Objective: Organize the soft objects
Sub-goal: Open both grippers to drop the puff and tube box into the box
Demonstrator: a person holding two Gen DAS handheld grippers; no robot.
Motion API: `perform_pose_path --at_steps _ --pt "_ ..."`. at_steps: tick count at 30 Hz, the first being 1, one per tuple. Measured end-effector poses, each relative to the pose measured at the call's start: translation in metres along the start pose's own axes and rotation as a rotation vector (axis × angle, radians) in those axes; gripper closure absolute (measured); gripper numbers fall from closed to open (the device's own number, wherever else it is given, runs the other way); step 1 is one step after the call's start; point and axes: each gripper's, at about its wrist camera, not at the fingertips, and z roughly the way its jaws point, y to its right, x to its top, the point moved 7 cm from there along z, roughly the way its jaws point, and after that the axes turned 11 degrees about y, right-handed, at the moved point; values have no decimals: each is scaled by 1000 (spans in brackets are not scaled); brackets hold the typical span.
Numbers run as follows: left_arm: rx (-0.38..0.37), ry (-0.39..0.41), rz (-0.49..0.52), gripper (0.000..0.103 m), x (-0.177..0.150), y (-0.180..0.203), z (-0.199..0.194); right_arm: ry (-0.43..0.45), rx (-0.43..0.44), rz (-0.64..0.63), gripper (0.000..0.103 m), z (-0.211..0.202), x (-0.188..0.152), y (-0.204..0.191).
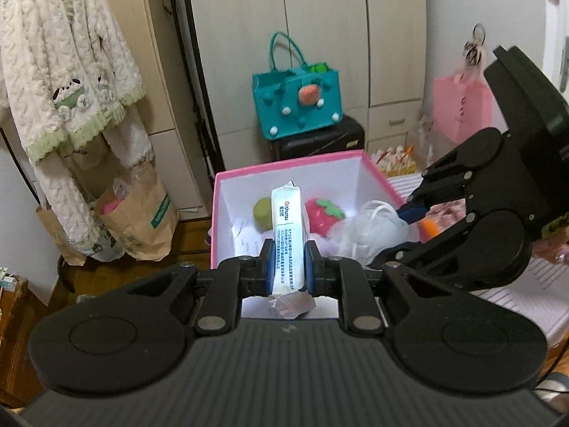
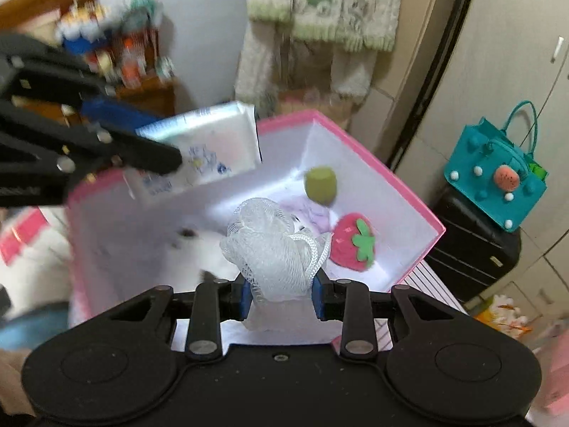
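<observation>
My left gripper [image 1: 290, 267] is shut on a white tissue pack [image 1: 287, 235], held edge-on above the near rim of the pink box [image 1: 284, 163]. In the right wrist view the same left gripper [image 2: 156, 146] enters from the left with the tissue pack [image 2: 209, 153] over the pink box's [image 2: 391, 174] far corner. My right gripper [image 2: 281, 297] is shut on a white mesh bath pouf [image 2: 274, 249] over the box; from the left wrist view the right gripper [image 1: 405, 227] holds that pouf [image 1: 370, 227] at the box's right side. Inside lie a strawberry plush [image 2: 352, 240] and a green soft ball [image 2: 320, 185].
A teal felt bag [image 1: 295, 99] stands on a black suitcase [image 1: 316, 138] behind the box. A fluffy white robe [image 1: 67, 71] hangs at the left above paper bags [image 1: 138, 217]. A pink bag [image 1: 458, 106] hangs on the right. Striped bedding [image 1: 515, 284] lies under the box.
</observation>
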Motion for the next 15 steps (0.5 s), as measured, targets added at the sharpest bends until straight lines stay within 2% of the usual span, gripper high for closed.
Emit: perform_pose_path --at_steps 6,13,15 --pt "52 -49 97 87 -11 -5 31 -146 -7 -53 65 33 -12 6" --pt "57 -99 173 87 -24 1 55 -210 5 -165 60 39 -23 -10" --pt "80 -97 211 87 -26 4 59 -226 0 -186 52 43 -26 -10"
